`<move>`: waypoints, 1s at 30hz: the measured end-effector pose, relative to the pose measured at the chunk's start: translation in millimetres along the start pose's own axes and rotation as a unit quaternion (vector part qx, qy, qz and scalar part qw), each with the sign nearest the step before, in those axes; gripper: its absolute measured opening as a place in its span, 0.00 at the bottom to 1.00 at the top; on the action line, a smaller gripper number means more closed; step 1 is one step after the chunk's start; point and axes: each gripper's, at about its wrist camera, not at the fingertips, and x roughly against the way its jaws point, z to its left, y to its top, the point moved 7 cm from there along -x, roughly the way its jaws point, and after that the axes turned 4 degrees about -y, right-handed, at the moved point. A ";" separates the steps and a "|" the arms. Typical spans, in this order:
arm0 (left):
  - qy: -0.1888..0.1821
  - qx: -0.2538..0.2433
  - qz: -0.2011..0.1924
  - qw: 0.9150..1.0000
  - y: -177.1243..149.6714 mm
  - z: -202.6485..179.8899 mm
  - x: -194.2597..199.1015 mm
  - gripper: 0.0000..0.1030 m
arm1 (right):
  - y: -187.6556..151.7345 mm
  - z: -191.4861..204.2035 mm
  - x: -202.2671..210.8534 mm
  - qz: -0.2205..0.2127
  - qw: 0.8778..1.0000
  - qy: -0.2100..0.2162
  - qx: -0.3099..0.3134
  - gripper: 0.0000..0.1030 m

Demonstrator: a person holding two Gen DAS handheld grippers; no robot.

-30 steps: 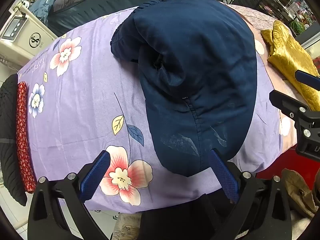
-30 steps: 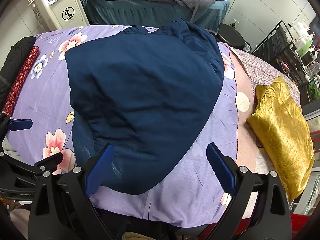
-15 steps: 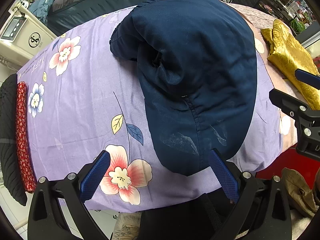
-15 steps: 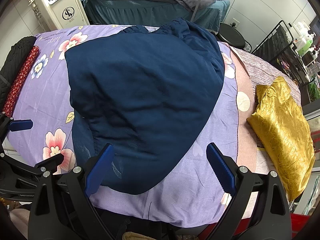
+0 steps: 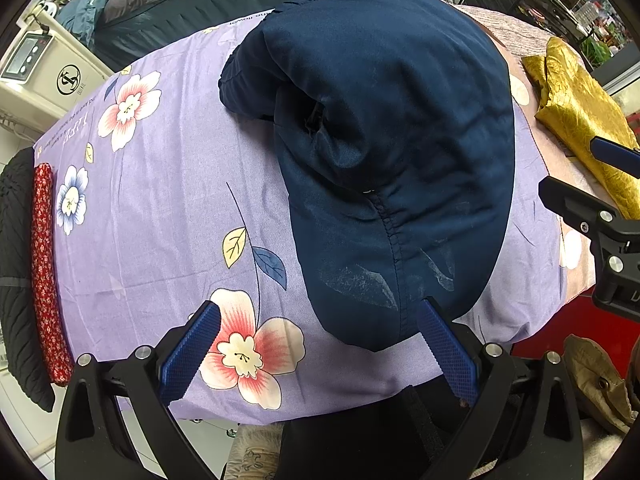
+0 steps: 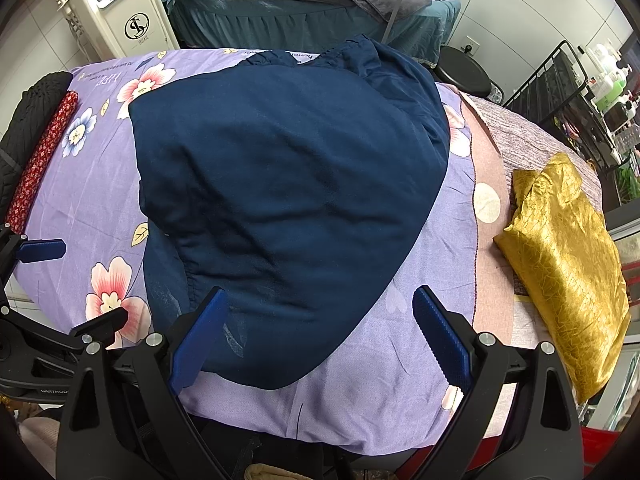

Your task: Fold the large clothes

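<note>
A large navy blue garment (image 5: 384,152) lies folded over on a purple flowered sheet (image 5: 168,216), its rounded near end close to the table's front edge; it also shows in the right wrist view (image 6: 288,208). My left gripper (image 5: 320,344) is open and empty, hovering at the front edge, its right finger beside the garment's near end. My right gripper (image 6: 320,332) is open and empty, just in front of the garment's near edge. The right gripper's fingers show at the right of the left wrist view (image 5: 600,208).
A folded gold cloth (image 6: 560,256) lies on the right of the table. A red patterned cloth (image 5: 44,264) and a black garment (image 5: 16,280) hang at the left end. A white machine (image 6: 120,12) and a dark bed (image 6: 304,4) stand behind.
</note>
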 end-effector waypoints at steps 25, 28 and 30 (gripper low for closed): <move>-0.004 0.005 0.012 1.000 -2.6 0.8 -5.9 0.94 | 3.6 6.4 -2.1 -0.005 1.000 0.013 0.010 0.90; -0.007 0.018 0.018 1.000 -5.1 5.8 -9.6 0.94 | 9.4 9.0 -0.7 -0.016 0.999 0.020 0.019 0.90; -0.008 0.040 0.020 0.999 -8.9 16.0 -13.0 0.94 | 17.3 14.1 -0.3 -0.026 0.999 0.023 0.034 0.89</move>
